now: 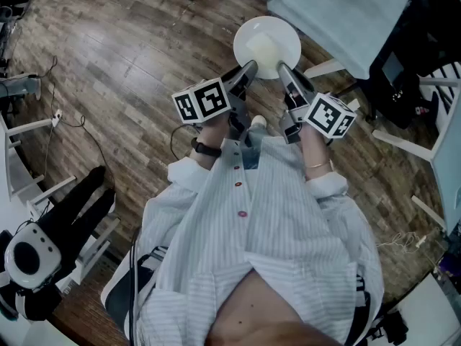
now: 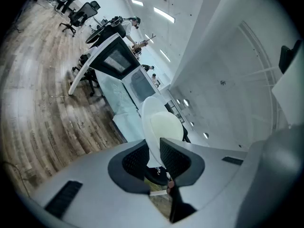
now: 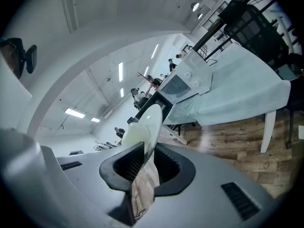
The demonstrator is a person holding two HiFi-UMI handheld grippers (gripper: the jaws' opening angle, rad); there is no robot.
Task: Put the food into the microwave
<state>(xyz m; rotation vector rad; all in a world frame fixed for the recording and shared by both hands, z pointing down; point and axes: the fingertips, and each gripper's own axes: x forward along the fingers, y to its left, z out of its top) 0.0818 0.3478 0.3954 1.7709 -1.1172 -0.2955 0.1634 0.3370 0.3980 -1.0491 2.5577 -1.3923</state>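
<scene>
L gripper point(image 1: 243, 76) and R gripper point(image 1: 287, 74) both clamp the white plate point(image 1: 285, 30) in the head view, one on each side of its near rim. The plate is held out in front of the person's chest, above the wood floor point(image 1: 130, 56). Pale food point(image 1: 263, 49) sits in the middle of the plate. A marker cube point(image 1: 203, 101) rides on the L tool and another point(image 1: 330, 115) on the R. There's a dark watch point(image 1: 207, 148) on the L wrist and a thin bangle point(image 1: 317, 165) on the R. A table w/ pale cloth point(image 1: 338, 13) stands upper right, just beyond the plate. The striped shirt point(image 1: 266, 229) fills the lower frame.

Left gripper view: the jaws stand narrow, and their ribbed pads press on the plate rim, which shows edge-on between them. The food rises as a pale mound on the plate's R face. Past it the microwave point(image 2: 115, 61) sits on the clothed table, well apart from the plate. Office chairs point(image 2: 78, 14) and a few people point(image 2: 130, 25) are far back — too small for detail.

Right gripper view: same story, w/ jaws close together and gripping the plate's edge, the food showing on its L face. The microwave is straight ahead on the table, its window and knobs facing the camera. Ceiling lights point(image 3: 76, 113) glow at L.
</scene>
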